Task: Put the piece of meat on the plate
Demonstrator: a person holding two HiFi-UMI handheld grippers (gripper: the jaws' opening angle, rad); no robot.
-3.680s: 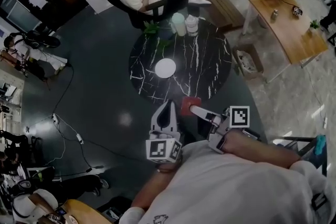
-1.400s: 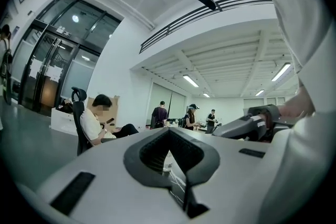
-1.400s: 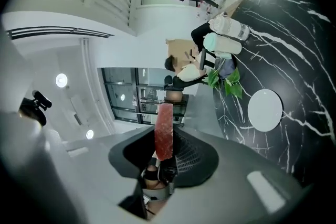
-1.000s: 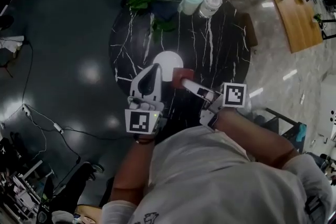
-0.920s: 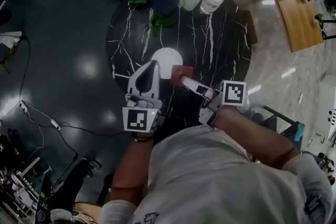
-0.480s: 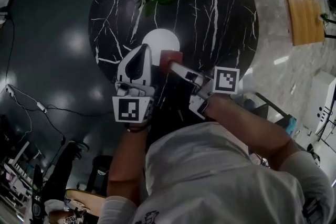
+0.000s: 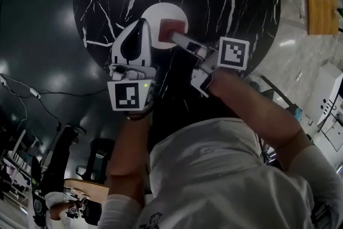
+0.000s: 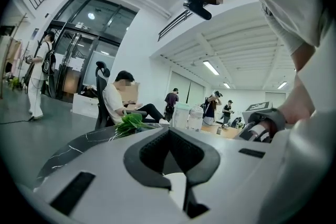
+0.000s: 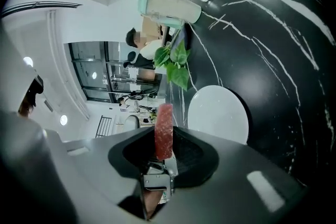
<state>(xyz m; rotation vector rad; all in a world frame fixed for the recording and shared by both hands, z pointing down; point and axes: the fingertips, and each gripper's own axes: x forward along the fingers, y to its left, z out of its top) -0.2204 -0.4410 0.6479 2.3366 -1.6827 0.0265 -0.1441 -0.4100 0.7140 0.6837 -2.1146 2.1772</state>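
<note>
Red meat, pinched edge-on in the right tongs, hangs near the plate — released early, it could flop onto the surface — left tongs closed, empty.

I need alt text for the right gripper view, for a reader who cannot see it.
The right gripper holds a thin red piece of meat edge-on between its jaws. Beyond it a white plate lies on a black marble table, with green leaves further off.
</note>
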